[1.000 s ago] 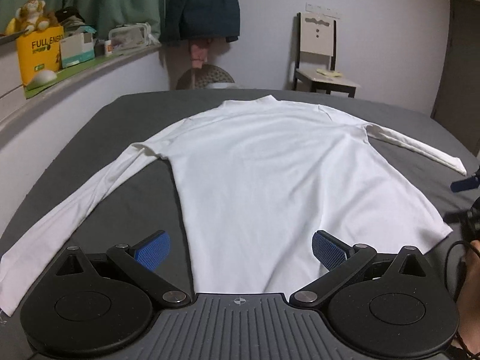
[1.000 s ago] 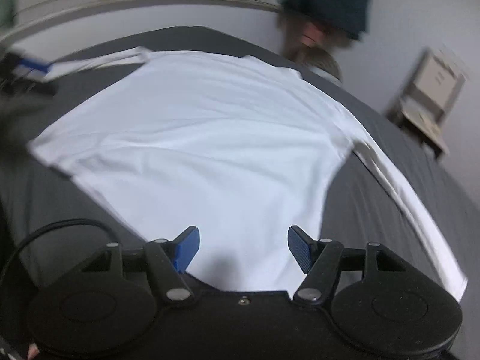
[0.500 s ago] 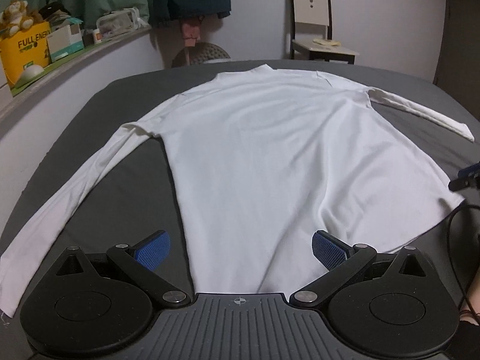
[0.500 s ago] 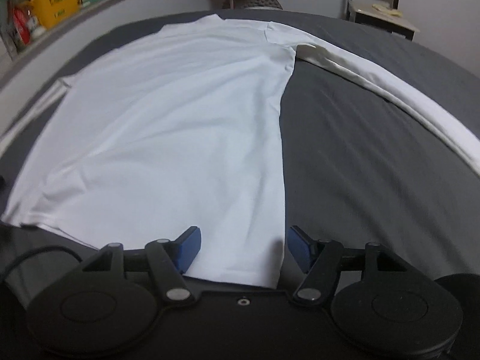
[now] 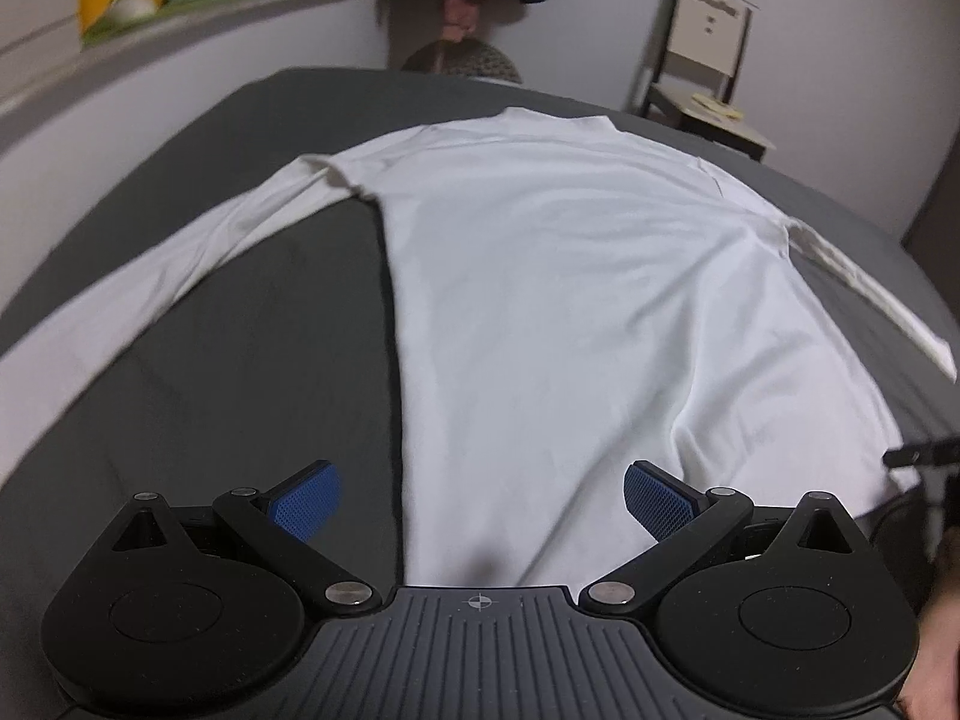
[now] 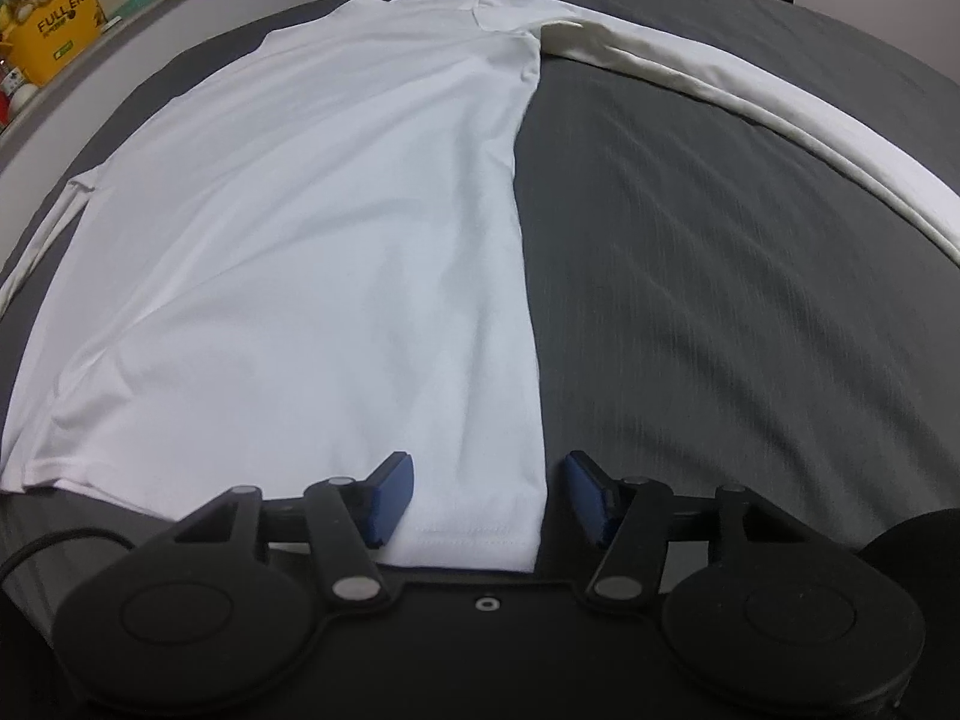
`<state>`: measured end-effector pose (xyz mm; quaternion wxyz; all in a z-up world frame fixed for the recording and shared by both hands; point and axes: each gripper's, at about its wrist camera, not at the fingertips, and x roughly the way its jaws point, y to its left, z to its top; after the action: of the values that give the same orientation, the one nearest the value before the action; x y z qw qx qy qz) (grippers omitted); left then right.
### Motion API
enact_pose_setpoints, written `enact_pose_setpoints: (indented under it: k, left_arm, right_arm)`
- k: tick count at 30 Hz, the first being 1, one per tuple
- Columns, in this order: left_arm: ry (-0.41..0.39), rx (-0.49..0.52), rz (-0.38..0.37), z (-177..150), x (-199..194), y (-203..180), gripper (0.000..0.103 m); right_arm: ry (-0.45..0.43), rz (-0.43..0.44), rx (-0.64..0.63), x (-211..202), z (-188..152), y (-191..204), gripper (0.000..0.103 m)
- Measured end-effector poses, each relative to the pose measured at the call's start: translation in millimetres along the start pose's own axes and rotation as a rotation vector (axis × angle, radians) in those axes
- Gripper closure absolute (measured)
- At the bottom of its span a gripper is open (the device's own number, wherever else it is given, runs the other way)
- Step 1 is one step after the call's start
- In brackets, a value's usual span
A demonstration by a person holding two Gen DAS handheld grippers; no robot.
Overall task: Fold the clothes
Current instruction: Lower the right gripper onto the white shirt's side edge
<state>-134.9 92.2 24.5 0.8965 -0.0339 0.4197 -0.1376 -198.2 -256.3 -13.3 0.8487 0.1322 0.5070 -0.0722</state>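
Left wrist view: the left tool (image 5: 477,501) stands wide open above the hem of a white long-sleeved shirt (image 5: 570,300) spread flat on a grey bed (image 5: 252,360), nothing gripped. Right wrist view: the right tool (image 6: 489,495) is closing, pads astride the shirt's (image 6: 312,240) hem corner, not yet pressing it.

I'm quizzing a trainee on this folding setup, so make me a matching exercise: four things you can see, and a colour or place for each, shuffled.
Things:
1. long-sleeved shirt
2. bed cover
3. chair
4. "FULL ENERGY" box

Descriptions:
A. yellow, on the ledge
B. white, spread flat
C. dark grey
D. by the far wall, beyond the bed

Pairs: 1-B, 2-C, 3-D, 4-A
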Motion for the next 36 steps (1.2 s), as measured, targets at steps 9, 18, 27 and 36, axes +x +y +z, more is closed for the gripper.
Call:
enact_pose_setpoints:
  k: [9,18,27,36]
  left_arm:
    - [-0.042,-0.015,0.019,2.2,-10.2,0.4,0.0]
    - [0.027,-0.08,0.003,3.9,3.1,9.3,0.0]
    - [-0.007,-0.085,0.013,2.7,-1.6,10.1,0.0]
    - [0.014,0.014,0.063,5.7,-0.4,-6.5,0.0]
  right_arm:
    - [-0.023,-0.013,0.025,-1.6,-0.9,-3.1,0.048]
    - [-0.019,0.012,0.055,1.1,1.1,-7.5,0.043]
    - [-0.027,0.035,0.068,2.7,0.9,-8.5,0.032]
    - [-0.061,-0.061,0.075,-1.2,1.4,-9.2,0.038]
